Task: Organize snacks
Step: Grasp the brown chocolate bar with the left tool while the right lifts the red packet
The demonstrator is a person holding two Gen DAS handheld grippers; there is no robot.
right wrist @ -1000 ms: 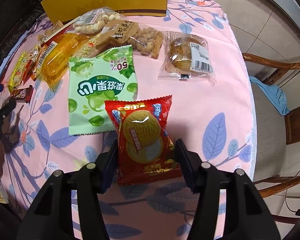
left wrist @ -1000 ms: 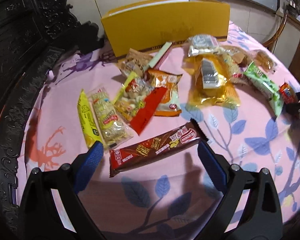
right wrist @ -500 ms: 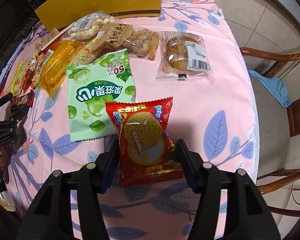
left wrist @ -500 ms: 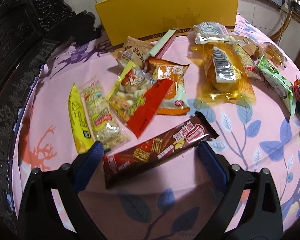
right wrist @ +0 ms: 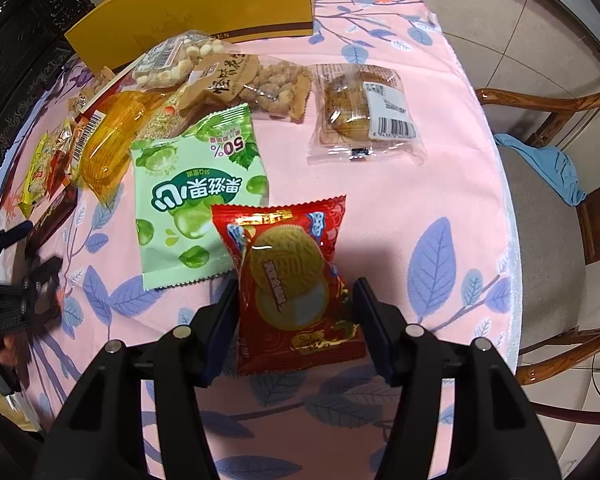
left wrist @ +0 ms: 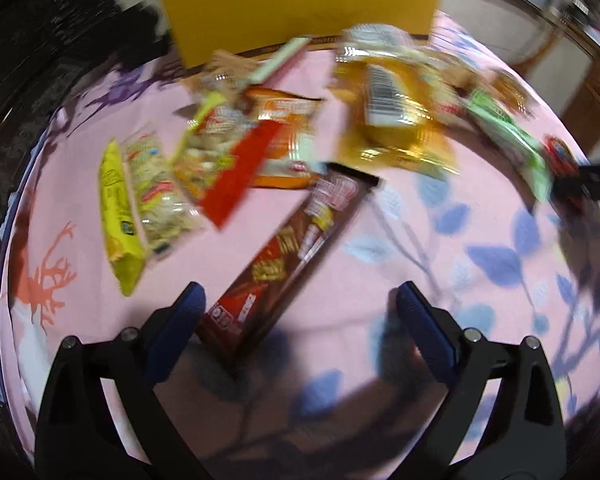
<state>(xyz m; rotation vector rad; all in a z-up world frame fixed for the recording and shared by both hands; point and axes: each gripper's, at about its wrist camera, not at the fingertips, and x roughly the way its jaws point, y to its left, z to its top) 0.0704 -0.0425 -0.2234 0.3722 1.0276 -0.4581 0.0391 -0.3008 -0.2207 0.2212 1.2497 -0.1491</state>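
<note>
Red pack: red mooncake pack [right wrist: 296,284] sits between the right hand-held gripper [right wrist: 294,312] fingers, pinched at both sides; crinkly foil could slip.
Brown bar: chocolate bar [left wrist: 288,256] lies skewed ahead of the wide-open left hand-held gripper [left wrist: 300,312], its near end just inside the left finger; closing now could clip one end and swing it.
Tabletop: pink tabletop [right wrist: 380,208], crowded; neighbours may get nudged.

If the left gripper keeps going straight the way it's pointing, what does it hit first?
Most likely the brown chocolate bar: its near end lies between the open jaws of the left gripper, beside the left finger. The view is motion-blurred, so depth is uncertain; it may meet the pink tablecloth instead.
</note>
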